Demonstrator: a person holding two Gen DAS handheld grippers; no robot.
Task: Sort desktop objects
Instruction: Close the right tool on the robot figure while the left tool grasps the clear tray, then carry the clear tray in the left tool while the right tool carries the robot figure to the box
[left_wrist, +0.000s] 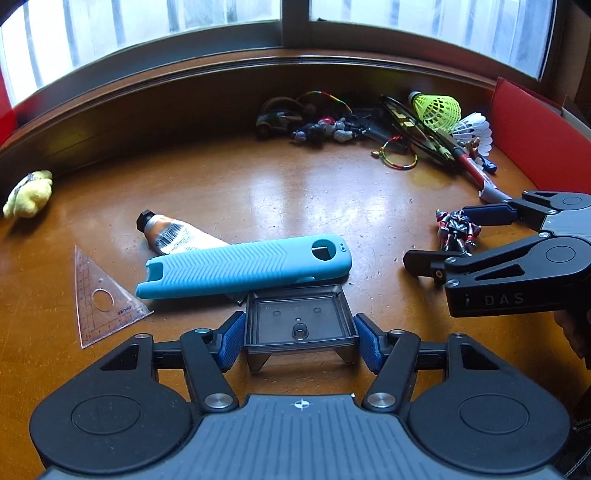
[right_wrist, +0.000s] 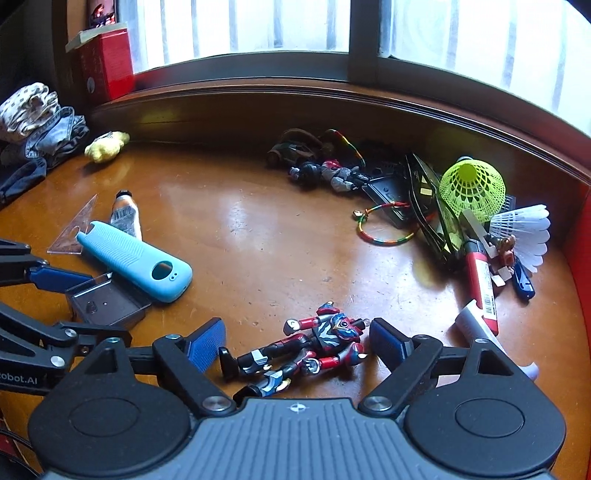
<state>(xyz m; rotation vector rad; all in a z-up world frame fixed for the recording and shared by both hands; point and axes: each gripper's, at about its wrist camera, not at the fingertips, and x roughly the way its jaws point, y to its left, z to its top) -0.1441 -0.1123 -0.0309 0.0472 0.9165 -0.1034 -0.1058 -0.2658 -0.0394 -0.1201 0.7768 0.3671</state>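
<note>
A dark, translucent square tray (left_wrist: 300, 325) sits level between the left fingers (left_wrist: 231, 341), its side walls against both blue pads. Just beyond it a ribbed light-blue case (left_wrist: 243, 266) lies on its side, overlapping a tube (left_wrist: 173, 234) and beside a clear set square (left_wrist: 99, 299). A red-and-blue action figure (right_wrist: 306, 350) lies flat between the right fingers (right_wrist: 205, 345), touching neither.

The blue case (left_wrist: 243, 267) covered the tube's (left_wrist: 173, 234) far end just beyond the left jaws. Beside the right jaws, the white tube (right_wrist: 476, 325) ran behind the right gripper's body. In the pile (right_wrist: 388, 192) well beyond both jaws, dark pieces overlapped and could not be told apart. The ruler's (left_wrist: 101, 299) print was too small to read.
</note>
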